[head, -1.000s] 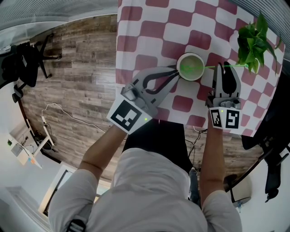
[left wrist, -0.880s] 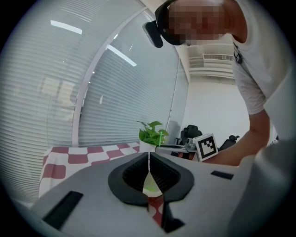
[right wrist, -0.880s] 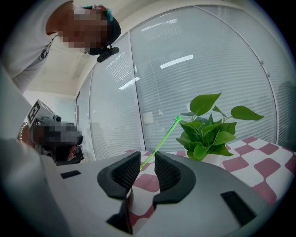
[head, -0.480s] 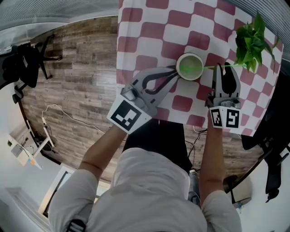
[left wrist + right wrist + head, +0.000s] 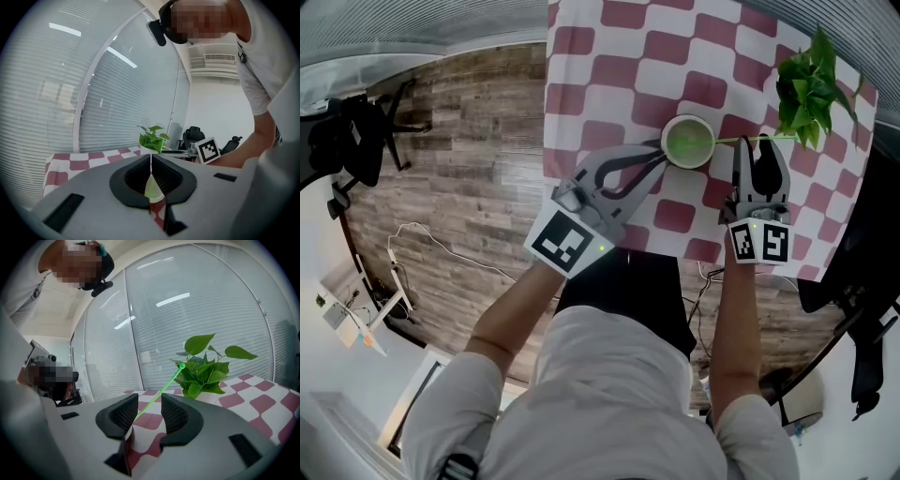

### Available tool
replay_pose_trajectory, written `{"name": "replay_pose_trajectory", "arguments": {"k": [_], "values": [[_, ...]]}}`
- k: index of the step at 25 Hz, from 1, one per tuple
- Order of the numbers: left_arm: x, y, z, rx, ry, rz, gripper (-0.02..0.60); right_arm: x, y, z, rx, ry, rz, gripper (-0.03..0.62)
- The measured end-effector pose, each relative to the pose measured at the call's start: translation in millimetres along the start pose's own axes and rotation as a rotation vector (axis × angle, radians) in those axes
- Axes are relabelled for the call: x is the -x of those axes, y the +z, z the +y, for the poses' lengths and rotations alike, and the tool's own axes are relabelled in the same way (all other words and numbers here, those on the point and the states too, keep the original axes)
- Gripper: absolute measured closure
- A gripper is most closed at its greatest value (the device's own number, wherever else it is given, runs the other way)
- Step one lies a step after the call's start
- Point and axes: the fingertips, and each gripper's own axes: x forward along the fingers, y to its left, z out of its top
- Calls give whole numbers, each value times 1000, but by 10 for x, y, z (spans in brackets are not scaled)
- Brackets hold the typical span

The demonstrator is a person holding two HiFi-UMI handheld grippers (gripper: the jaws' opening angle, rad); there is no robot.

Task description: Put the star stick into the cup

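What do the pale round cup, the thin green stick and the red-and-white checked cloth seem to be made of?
Pale round cup: probably thin plastic or paper, going by its narrow rim and its matte, green-tinted inside.
Thin green stick: likely plastic, since it is straight, even and vividly bright.
Red-and-white checked cloth: fabric or vinyl, I cannot tell which. It lies flat and shows no glare.

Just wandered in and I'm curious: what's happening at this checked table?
A person works two handheld grippers. The left gripper clamps the rim of a white cup with a green inside. The right gripper has just been opening its jaws; the thin green stick leans in the cup and runs between them.
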Motion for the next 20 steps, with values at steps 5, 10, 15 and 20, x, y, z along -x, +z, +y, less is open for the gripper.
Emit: {"name": "replay_pose_trajectory", "arguments": {"k": [5,10,15,20], "values": [[49,81,-28,-1,7,-3,541,34,-58,22,-3,-10,49,444],[114,187,-81,0,14,-14,541,115,-65,48,-1,-22,77,442],[172,351,-133,-8,20,-38,541,218,113,125,24,-22,64,442],[265,553,-210,-10,32,-68,541,372,406,296,52,0,44,444]]}}
